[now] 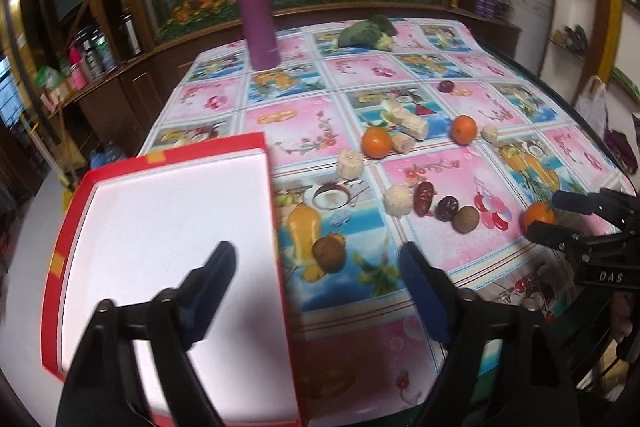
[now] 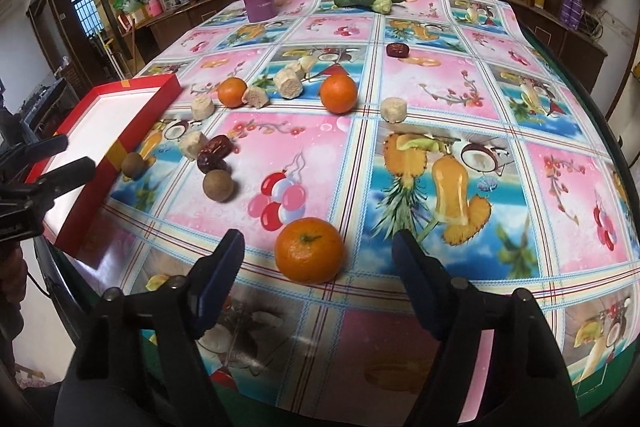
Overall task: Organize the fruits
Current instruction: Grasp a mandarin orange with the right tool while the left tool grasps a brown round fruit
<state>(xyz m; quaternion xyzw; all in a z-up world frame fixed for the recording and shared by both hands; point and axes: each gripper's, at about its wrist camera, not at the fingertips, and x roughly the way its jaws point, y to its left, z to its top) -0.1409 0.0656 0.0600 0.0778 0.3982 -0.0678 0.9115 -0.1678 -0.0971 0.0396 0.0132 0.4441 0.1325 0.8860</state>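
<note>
The nearest orange (image 2: pixel 309 251) sits on the worktop (image 2: pixel 460 99) between the right gripper (image 2: pixel 318 259)'s fingers (image 2: pixel 224 267), which stand apart without touching it. The left gripper (image 1: pixel 316 267)'s fingers (image 1: pixel 218 271) also stand apart, empty, straddling the red box (image 1: pixel 280 227)'s near edge, left of that orange.

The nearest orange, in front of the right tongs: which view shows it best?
The right wrist view: the orange is large, whole and sharp. In the left wrist view it is small, partly hidden by the right tongs.
</note>
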